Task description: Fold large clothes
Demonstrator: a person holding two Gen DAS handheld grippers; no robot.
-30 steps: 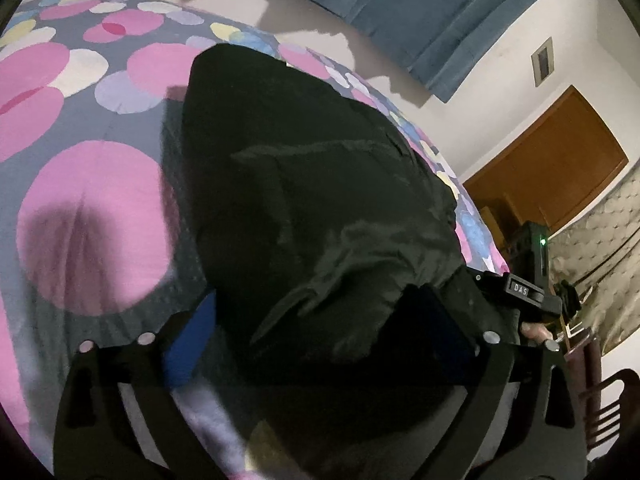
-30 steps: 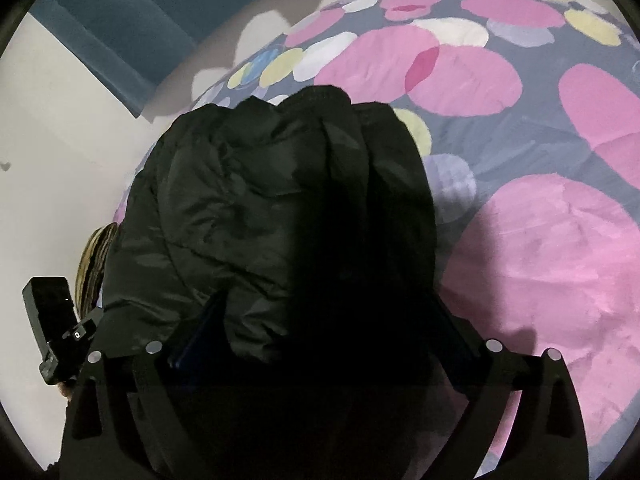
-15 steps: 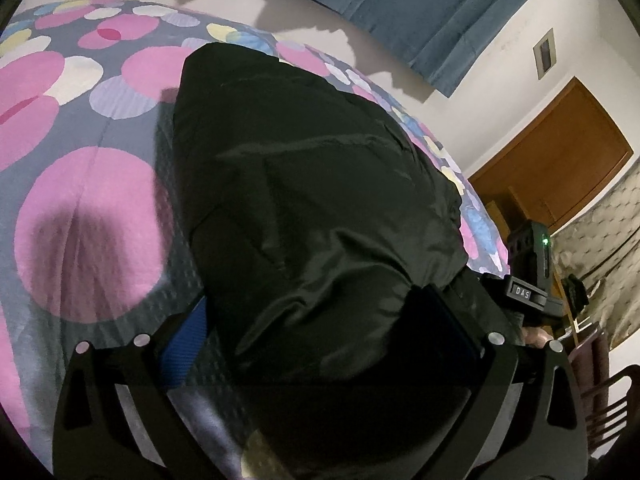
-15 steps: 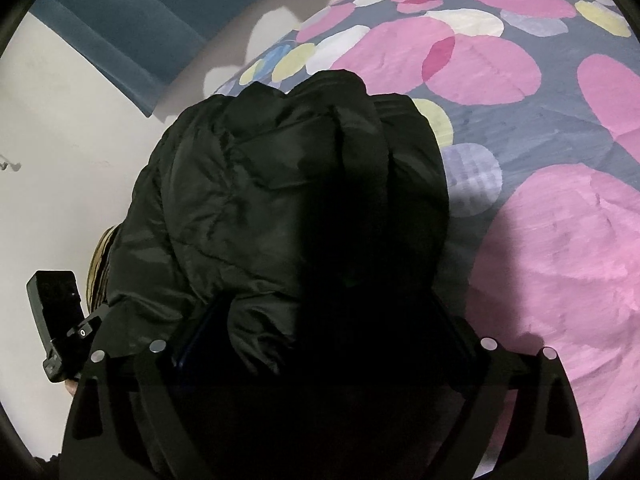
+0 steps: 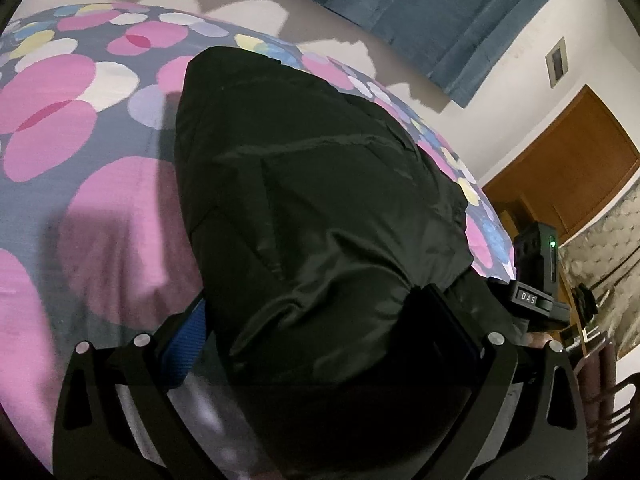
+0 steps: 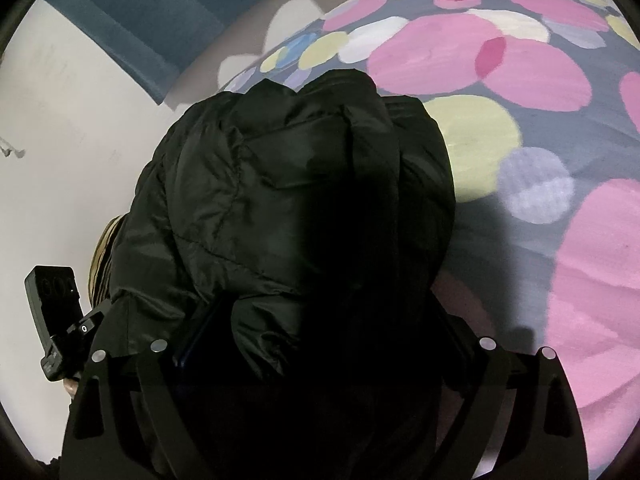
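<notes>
Black padded nylon jacket folded on dotted pink-and-grey bedspread, left gripper and right gripper — fingers spread wide, jacket bulk between, grip cannot be told.

The left gripper has its two fingers spread wide around bunched black fabric. The right gripper is set likewise, though shadow hides its fingertips, so its grip is probably similar. Both point forward, side by side.
</notes>
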